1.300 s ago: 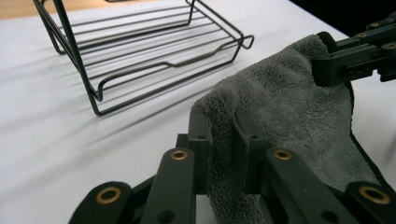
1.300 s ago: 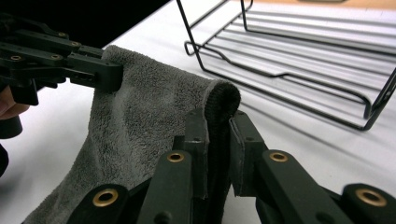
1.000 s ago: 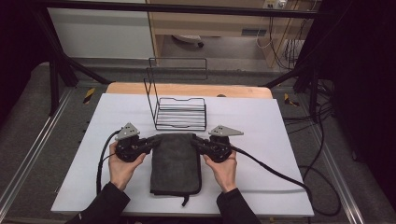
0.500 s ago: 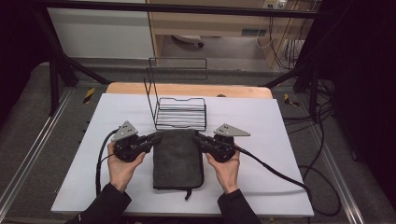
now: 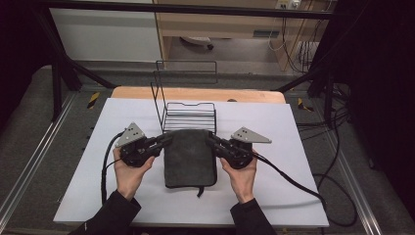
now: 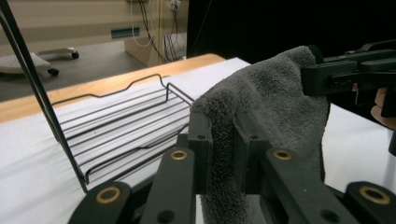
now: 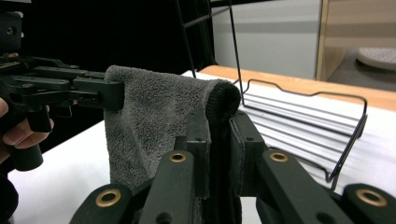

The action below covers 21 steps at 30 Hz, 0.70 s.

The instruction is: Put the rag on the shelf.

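Two grippers pinch a folded grey towel (image 5: 190, 157) by its far corners: the left gripper (image 5: 165, 140) at 10 o'clock, the right gripper (image 5: 211, 141) at 2 o'clock. Its far edge is raised, with the near end resting on the white table (image 5: 288, 196). A wire rack (image 5: 188, 115) stands just beyond at 12 o'clock.

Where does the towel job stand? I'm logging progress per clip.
Done: the dark grey towel is folded into a rectangle and both tongs, left and right, are shut on its far corners. In hand: that edge is raised, facing the wire rack. Left, probably: setting it in the rack, which holds nothing yet.
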{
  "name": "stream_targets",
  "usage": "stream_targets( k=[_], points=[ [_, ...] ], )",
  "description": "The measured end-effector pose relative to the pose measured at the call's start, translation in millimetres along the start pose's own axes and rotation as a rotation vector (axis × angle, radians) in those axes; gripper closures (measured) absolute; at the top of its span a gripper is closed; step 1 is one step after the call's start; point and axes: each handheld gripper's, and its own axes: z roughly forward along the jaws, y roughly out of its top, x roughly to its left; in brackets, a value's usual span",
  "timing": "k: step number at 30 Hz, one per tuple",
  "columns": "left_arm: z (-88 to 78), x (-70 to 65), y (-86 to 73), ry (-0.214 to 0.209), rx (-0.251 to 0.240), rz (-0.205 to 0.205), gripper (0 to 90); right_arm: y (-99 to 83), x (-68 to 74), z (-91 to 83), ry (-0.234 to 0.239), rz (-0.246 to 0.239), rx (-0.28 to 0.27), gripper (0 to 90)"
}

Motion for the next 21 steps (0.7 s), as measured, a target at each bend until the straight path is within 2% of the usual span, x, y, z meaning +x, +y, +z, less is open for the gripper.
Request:
stream_targets(
  k=[13,21],
  points=[
    [-11.2,-4.6,23.1,-0.003,-0.091,0.026,79.1,23.5,8.1,-9.6,-0.013,-0.063,-0.086,80.7],
    [-17.0,-5.2,40.5,-0.006,-0.143,0.037,79.2,39.9,12.5,-14.8,-0.02,-0.087,-0.142,80.7]
  ],
)
